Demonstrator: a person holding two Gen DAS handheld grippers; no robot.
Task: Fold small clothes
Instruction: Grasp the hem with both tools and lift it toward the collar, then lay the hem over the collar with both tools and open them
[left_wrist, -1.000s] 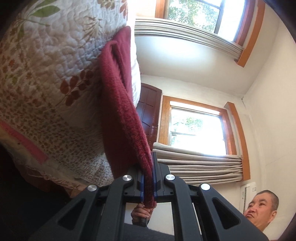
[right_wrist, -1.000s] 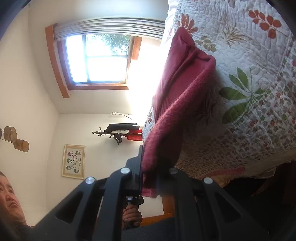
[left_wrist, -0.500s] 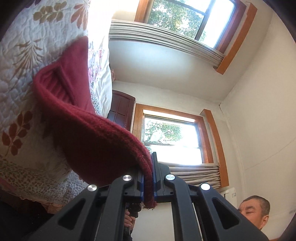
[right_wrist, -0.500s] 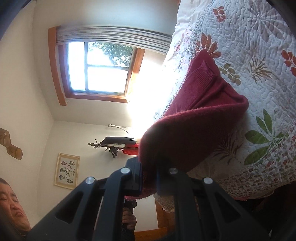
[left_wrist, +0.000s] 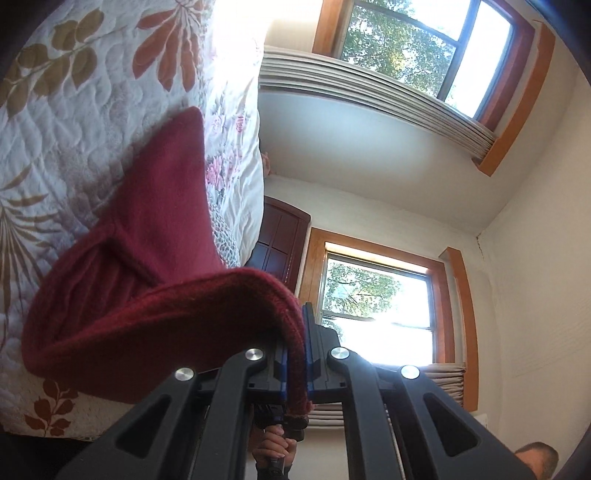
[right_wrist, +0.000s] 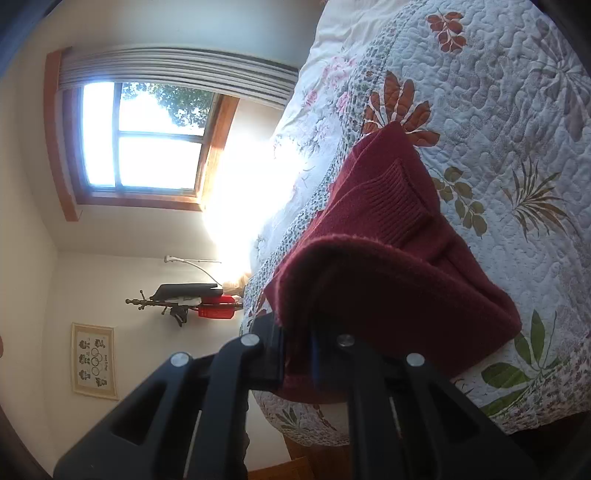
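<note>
A dark red knitted garment (left_wrist: 155, 266) lies partly on a floral quilted bedspread (left_wrist: 74, 110), with its near edge lifted and curled over. My left gripper (left_wrist: 295, 354) is shut on that lifted edge, the knit pinched between the blue pads. In the right wrist view the same red garment (right_wrist: 388, 266) folds over itself above the quilt (right_wrist: 498, 129), a ribbed cuff showing on top. My right gripper (right_wrist: 297, 354) is shut on the other end of the lifted edge. Both views are rolled sideways.
Wood-framed windows (left_wrist: 376, 295) with raised blinds and a dark door (left_wrist: 280, 243) lie beyond the bed. A person's hand (left_wrist: 275, 450) shows under the left gripper. A coat stand (right_wrist: 181, 299) and a framed picture (right_wrist: 94, 360) are on the right view's wall.
Both grippers have carried the garment's held edge forward over the part on the bed, so the fold curls further. The cameras now sit closer over the quilt.
</note>
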